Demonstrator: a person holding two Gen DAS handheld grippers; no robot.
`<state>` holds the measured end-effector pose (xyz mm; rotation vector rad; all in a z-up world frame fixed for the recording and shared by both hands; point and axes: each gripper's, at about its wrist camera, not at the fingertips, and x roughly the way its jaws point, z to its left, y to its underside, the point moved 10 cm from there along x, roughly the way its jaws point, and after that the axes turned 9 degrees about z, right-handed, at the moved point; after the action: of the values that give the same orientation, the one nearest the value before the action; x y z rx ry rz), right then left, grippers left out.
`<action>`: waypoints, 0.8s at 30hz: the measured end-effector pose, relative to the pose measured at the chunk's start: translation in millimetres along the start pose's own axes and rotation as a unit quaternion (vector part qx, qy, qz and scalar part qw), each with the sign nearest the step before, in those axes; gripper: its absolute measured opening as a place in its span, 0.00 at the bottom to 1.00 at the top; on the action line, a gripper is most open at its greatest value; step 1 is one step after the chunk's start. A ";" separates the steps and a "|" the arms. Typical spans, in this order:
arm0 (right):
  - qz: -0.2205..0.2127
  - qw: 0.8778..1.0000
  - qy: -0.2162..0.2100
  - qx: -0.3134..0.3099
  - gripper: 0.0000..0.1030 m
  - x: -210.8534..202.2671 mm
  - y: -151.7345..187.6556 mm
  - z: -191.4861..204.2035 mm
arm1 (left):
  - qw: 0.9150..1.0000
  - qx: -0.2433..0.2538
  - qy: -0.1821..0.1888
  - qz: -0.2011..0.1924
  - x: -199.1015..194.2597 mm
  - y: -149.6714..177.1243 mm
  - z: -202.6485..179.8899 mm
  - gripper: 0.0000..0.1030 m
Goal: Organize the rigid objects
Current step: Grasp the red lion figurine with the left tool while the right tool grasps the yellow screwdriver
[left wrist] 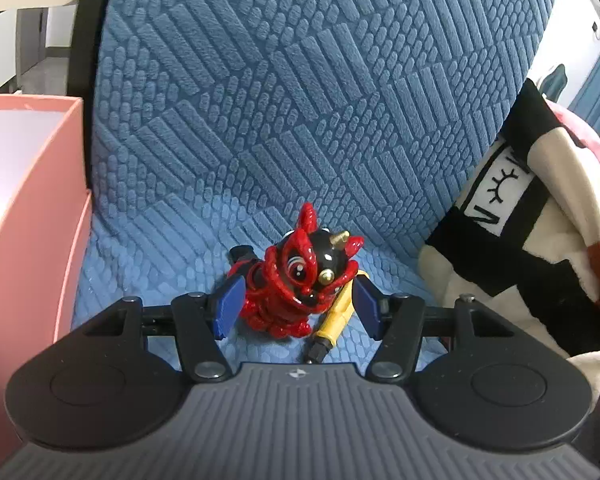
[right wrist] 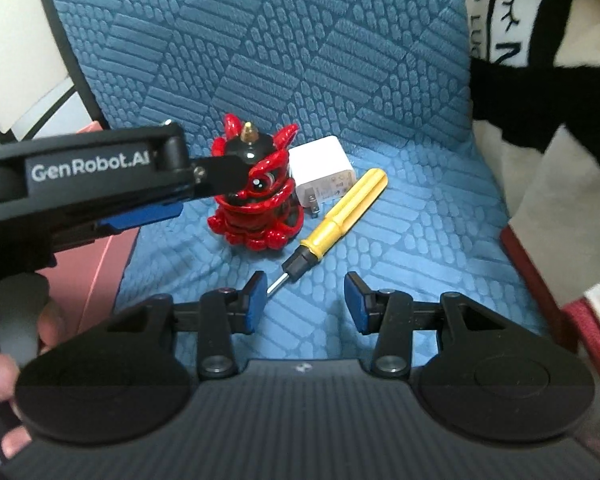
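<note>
Three small things sit on the blue textured seat cushion (right wrist: 340,80) in front of me: a red and black lion figurine (right wrist: 256,200), a white charger plug (right wrist: 324,176) and a yellow screwdriver (right wrist: 340,212). Going left to right in my right wrist view, a pink box (right wrist: 108,264) edges in at nine o'clock, and my left gripper (left wrist: 296,308) reaches in from there toward the figurine. Its jaws are spread to either side of the figurine in the left wrist view; the pads look just clear of it, though I cannot be sure from this angle. The plug lies at about two o'clock from the figurine, close behind it. The screwdriver slants at four o'clock from it, tip pointing toward me. My right gripper (right wrist: 304,304) hovers with jaws spread and nothing between them, the screwdriver tip just beside the left pad. A black and cream blanket (right wrist: 540,80) lies at three o'clock.
</note>
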<state>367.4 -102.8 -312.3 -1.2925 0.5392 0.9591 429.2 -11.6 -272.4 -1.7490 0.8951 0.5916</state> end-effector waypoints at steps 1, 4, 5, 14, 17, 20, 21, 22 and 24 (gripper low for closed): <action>0.002 1.000 -0.001 0.001 0.45 3.4 -1.2 0.3 | 1.000 0.002 -0.002 0.001 3.1 -0.5 -0.2 0.63; 0.005 1.000 0.002 0.000 0.45 12.9 -5.8 1.4 | 1.000 0.005 -0.005 0.004 12.0 -3.2 0.5 0.63; 0.007 1.000 0.004 -0.001 0.45 16.1 -7.3 1.7 | 1.000 0.005 -0.003 0.004 13.8 -4.3 1.0 0.63; 0.016 1.000 0.009 0.002 0.45 39.8 -15.9 0.0 | 1.000 -0.003 0.006 -0.002 10.3 -10.6 10.6 0.63; 0.017 1.000 0.018 -0.012 0.44 42.6 -17.6 0.6 | 1.000 -0.015 0.008 -0.014 7.5 -13.7 14.6 0.63; 0.020 0.999 0.029 -0.028 0.42 43.3 -16.9 0.2 | 0.999 -0.022 0.013 -0.022 6.0 -15.9 15.7 0.63; 0.020 0.999 0.034 -0.033 0.40 43.0 -16.2 -0.4 | 0.999 -0.025 0.018 -0.024 6.0 -16.1 15.9 0.63; 0.022 0.998 0.040 -0.039 0.37 42.6 -15.3 -1.0 | 0.999 -0.027 0.019 -0.025 5.9 -16.1 15.6 0.63; 0.025 0.998 0.046 -0.043 0.33 41.7 -14.3 -2.3 | 0.999 -0.028 0.021 -0.025 6.7 -16.2 15.3 0.63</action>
<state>401.6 -92.7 -338.2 -1.4116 0.6101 0.9760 446.5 3.9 -273.4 -1.8341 0.8696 0.5532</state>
